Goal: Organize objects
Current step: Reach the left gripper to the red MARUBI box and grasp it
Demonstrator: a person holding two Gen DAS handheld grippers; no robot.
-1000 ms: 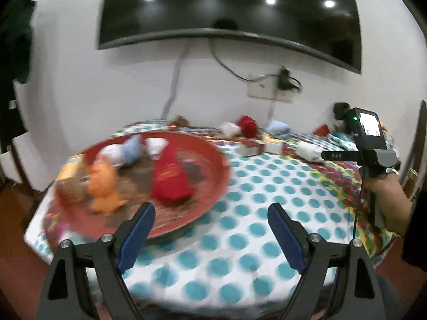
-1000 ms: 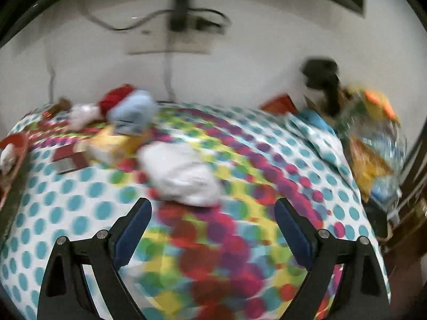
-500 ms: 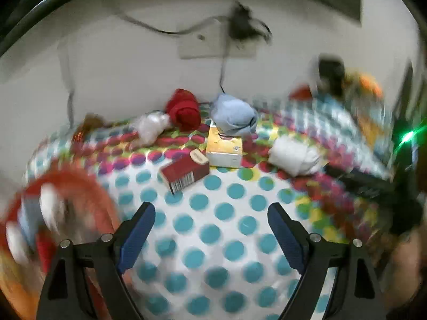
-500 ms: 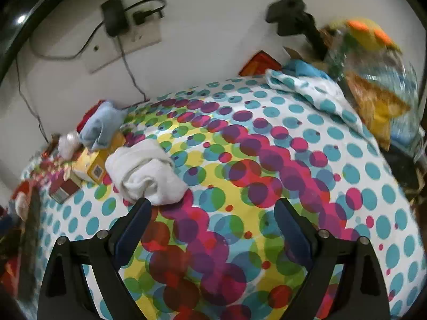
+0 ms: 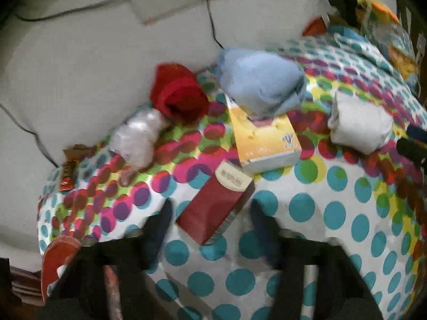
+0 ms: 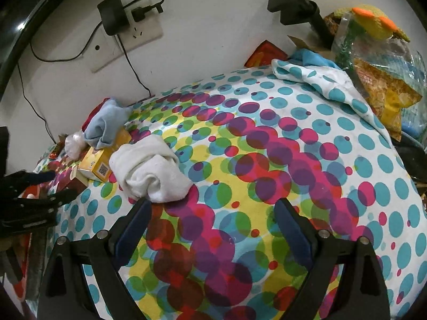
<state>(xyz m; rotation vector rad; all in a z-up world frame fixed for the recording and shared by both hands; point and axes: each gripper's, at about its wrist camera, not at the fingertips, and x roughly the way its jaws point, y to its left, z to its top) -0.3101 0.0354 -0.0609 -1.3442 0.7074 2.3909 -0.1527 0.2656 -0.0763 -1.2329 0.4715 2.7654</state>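
Observation:
A dark red box (image 5: 213, 208) lies on the dotted tablecloth (image 5: 333, 226). My left gripper (image 5: 210, 213) is open with its fingers on either side of the box's near end. Behind it sit a yellow box (image 5: 264, 141), a light blue cloth roll (image 5: 259, 82), a red cloth roll (image 5: 178, 96), a clear plastic bundle (image 5: 136, 138) and a white cloth roll (image 5: 360, 125). My right gripper (image 6: 213, 208) is open and empty. Its left fingertip is just below the white cloth roll (image 6: 152, 170). The left gripper (image 6: 40, 186) shows at the left edge of the right wrist view.
A red tray's rim (image 5: 56, 258) shows at the lower left. A small candy wrapper (image 5: 68, 176) lies by the wall. Bags and a black stand (image 6: 293, 5) crowd the far right corner. A wall socket with cables (image 6: 125, 34) is behind the table.
My left gripper swung right from the red tray and moved in close to the dark red box. My right gripper stayed open beside the white cloth roll.

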